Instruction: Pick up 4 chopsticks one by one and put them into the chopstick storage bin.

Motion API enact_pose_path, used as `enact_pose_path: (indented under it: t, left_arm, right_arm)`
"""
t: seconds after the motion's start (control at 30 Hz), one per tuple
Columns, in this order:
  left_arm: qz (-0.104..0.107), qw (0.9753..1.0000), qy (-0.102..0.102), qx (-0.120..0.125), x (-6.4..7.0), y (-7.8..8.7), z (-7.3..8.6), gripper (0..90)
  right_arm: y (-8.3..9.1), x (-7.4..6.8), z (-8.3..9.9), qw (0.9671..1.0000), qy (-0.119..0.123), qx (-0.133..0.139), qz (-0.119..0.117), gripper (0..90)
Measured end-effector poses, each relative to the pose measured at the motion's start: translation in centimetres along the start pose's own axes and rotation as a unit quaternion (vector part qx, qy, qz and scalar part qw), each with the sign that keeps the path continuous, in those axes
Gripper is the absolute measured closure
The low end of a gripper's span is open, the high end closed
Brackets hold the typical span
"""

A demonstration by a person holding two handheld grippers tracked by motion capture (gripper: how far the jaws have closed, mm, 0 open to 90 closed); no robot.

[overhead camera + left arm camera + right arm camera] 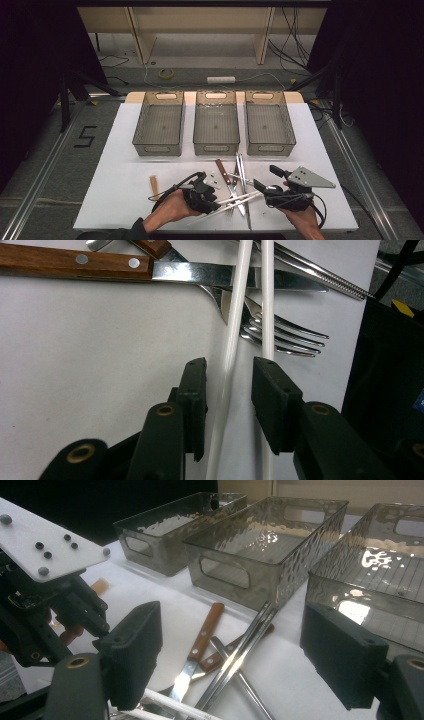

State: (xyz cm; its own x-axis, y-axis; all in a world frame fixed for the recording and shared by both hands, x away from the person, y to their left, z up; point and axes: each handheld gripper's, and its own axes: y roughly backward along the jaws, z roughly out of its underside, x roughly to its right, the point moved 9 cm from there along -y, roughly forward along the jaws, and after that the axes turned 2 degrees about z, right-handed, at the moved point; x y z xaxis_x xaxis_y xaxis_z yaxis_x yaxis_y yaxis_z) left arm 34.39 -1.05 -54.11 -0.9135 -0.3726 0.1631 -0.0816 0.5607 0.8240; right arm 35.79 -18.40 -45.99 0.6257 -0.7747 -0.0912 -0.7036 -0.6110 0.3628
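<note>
Straddling the white chopsticks (234, 340) near the table's (125, 165) front edge, the left gripper (229, 385) has its jaws part-open, one stick between them, nothing clamped yet. The right gripper (230, 655) hangs wide open and empty, facing the three bins (260, 545) along the back edge, likely waiting.

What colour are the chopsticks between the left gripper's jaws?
White; the chopsticks show best in the left gripper view, running between the open left gripper.
</note>
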Motion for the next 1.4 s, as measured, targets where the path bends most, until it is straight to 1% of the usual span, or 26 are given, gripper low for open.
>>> enact_pose_path:
  t: [0.2, 0.37, 0.77, 0.83, 0.87, 0.93, 0.97, 1.03, 1.17, 1.3, 1.4]
  left_arm:
    - [0.001, 0.9999, -0.008, -0.007, 0.18, -0.25, 0.07, 68.7]
    - [-0.003, 0.9997, -0.016, -0.017, 0.22, -0.58, 0.2, 71.3]
    - [-0.01, 0.9992, -0.031, -0.024, 0.06, -0.71, 0.16, 77.5]
    - [-0.014, 0.999, -0.034, -0.024, 0.0, -0.72, 0.14, 78.5]
    - [-0.016, 0.9989, -0.037, -0.024, -0.01, -0.74, 0.14, 80.5]
    - [-0.019, 0.9987, -0.042, -0.023, 0.04, -0.76, 0.12, 80.9]
    - [-0.02, 0.9985, -0.046, -0.022, 0.05, -0.76, 0.11, 82.8]
    - [-0.019, 0.9983, -0.051, -0.022, 0.08, -0.76, 0.14, 83.4]
    - [-0.026, 0.9976, -0.063, -0.015, 0.15, -0.71, 0.02, 83.8]
    - [-0.033, 0.9974, -0.065, -0.002, 0.04, -0.36, -0.23, 84.0]
    - [-0.034, 0.9971, -0.068, 0.005, 0.02, 0.01, -0.43, 84.1]
  right_arm:
    - [0.02, 0.02, 0.0, 1.0, 0.0, 0.0, 0.001, 25.9]
    - [0.0, -0.02, -0.01, 1.0, 0.0, 0.0, 0.001, 25.9]
    - [0.0, 0.02, 0.0, 1.0, 0.0, 0.0, 0.0, 25.9]
    - [0.0, 0.02, 0.0, 1.0, 0.0, 0.0, 0.0, 25.9]
    - [-0.01, -0.01, -0.02, 1.0, -0.001, 0.001, 0.0, 26.0]
    - [-0.01, -0.01, -0.01, 1.0, 0.0, 0.001, 0.0, 25.9]
    - [-0.01, -0.02, -0.01, 1.0, 0.0, 0.001, 0.0, 25.9]
    - [-0.01, -0.01, 0.0, 1.0, 0.0, 0.0, 0.0, 26.0]
    - [0.0, -0.02, -0.01, 1.0, 0.0, 0.001, 0.0, 25.9]
    - [0.08, -0.03, -0.03, 1.0, 0.001, 0.0, 0.0, 26.0]
    - [0.07, -0.04, -0.03, 1.0, 0.001, 0.0, 0.0, 26.0]
